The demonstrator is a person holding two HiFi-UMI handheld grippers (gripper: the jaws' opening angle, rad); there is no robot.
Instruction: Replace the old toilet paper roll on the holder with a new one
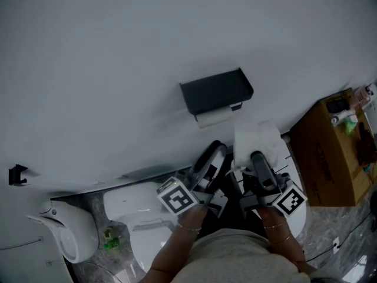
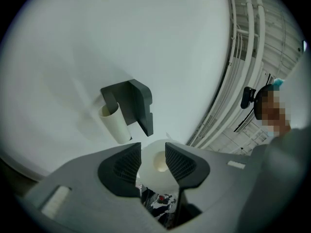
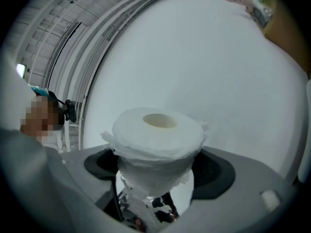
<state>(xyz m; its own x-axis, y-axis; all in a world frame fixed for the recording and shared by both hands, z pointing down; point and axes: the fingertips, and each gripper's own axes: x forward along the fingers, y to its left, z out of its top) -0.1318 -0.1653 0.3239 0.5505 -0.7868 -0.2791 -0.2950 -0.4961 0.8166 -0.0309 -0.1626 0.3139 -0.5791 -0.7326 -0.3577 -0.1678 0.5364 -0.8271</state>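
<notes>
A full white toilet paper roll (image 3: 158, 135) is clamped between the jaws of the right gripper (image 3: 155, 176), with its cardboard core showing at the top. The jaws of the left gripper (image 2: 153, 154) are drawn nearly together and nothing is gripped; the roll is seen beyond their narrow gap. A dark grey box-shaped holder (image 1: 215, 92) is mounted on the white wall (image 1: 118, 52), and a pale, almost bare tube (image 1: 214, 118) is carried under it. The full roll is held near it, apart. A brown cardboard box (image 1: 321, 158) with small items at its top is seen at the right.
</notes>
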